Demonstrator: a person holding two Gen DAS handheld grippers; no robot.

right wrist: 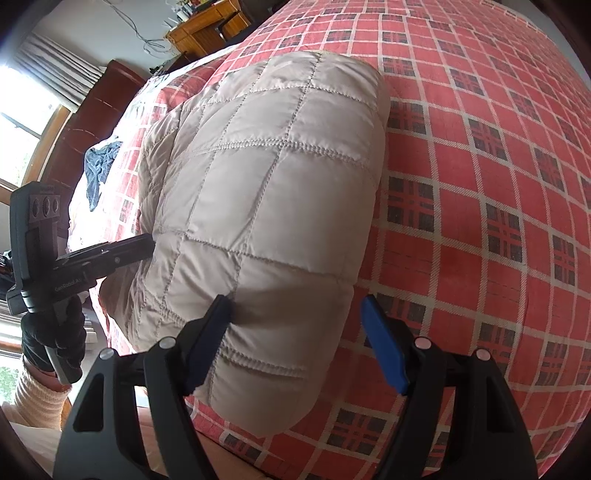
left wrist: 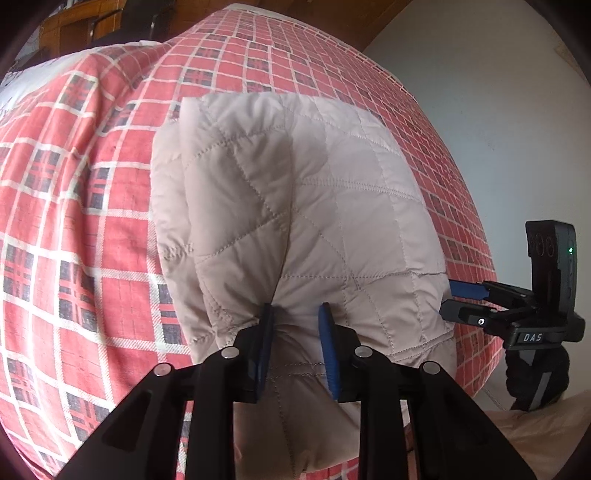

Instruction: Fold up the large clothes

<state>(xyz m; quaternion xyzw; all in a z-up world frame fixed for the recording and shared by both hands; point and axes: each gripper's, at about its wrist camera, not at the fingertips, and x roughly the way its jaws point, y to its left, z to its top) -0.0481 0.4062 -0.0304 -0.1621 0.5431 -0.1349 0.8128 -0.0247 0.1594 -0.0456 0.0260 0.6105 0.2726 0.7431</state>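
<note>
A beige quilted jacket (left wrist: 295, 192) lies folded into a thick bundle on the red plaid bed (left wrist: 74, 229). My left gripper (left wrist: 297, 332) is at its near edge, with the blue pads (left wrist: 328, 350) drawn close around a puffy fold, shut on it. In the right wrist view the same jacket (right wrist: 266, 177) fills the middle. My right gripper (right wrist: 299, 321) stands wide open astride the jacket's near right corner, and its left finger (right wrist: 218, 317) dents the fabric. Each gripper shows in the other's view: the right gripper (left wrist: 452, 299) at the jacket's right edge, the left gripper (right wrist: 147, 243) against its left side.
The plaid bed cover (right wrist: 480, 184) stretches far around the jacket. A dark blue cloth (right wrist: 98, 166) lies near the brown headboard (right wrist: 85, 122). A gloved hand (right wrist: 51, 332) holds the left gripper's handle. A wooden desk (right wrist: 207, 26) stands beyond the bed, and a pale wall (left wrist: 498, 92) is to the right.
</note>
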